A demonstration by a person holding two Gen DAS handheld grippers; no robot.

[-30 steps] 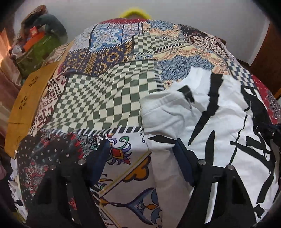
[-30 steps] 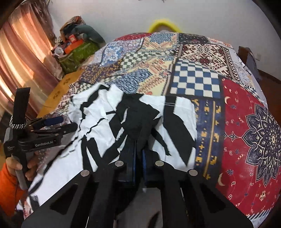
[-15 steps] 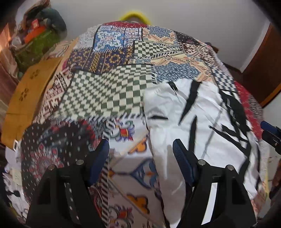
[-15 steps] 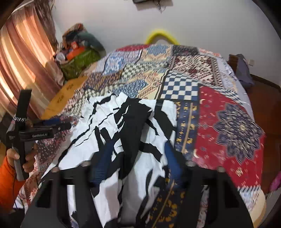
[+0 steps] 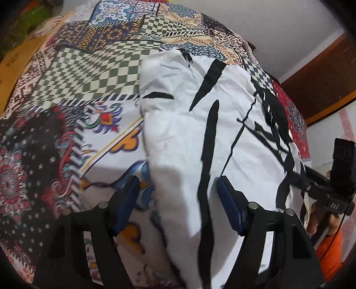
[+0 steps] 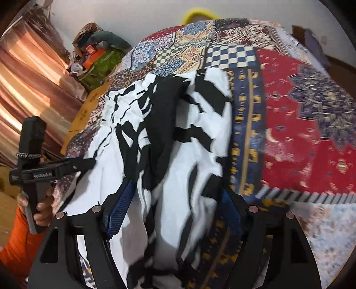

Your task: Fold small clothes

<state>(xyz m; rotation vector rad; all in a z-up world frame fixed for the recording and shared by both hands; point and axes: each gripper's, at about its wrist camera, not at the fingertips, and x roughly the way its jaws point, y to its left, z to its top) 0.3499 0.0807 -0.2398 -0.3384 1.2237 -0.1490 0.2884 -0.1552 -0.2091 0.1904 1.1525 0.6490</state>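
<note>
A white garment with black slashes point(image 5: 222, 124) lies spread on the patchwork bedspread point(image 5: 73, 73); it also shows in the right wrist view point(image 6: 178, 137). My left gripper point(image 5: 178, 195) is open, low over the garment's near left edge, with one finger over the bedspread and the other over the cloth. My right gripper point(image 6: 175, 206) is open, its blue pads point(image 6: 120, 209) straddling the garment's near right part. Each gripper shows in the other's view: the right one point(image 5: 320, 184) and the left one point(image 6: 73, 166).
The bed fills both views. A pile of bags and boxes point(image 6: 95, 57) and a curtain point(image 6: 29, 80) stand at the far left. A yellow hoop point(image 6: 198, 13) sits behind the bed. A wooden door point(image 5: 320, 73) is at the right.
My right gripper has opened, let go of the garment and pulled back, then come down close to it again. My left gripper has stayed open and moved closer to the garment's edge.
</note>
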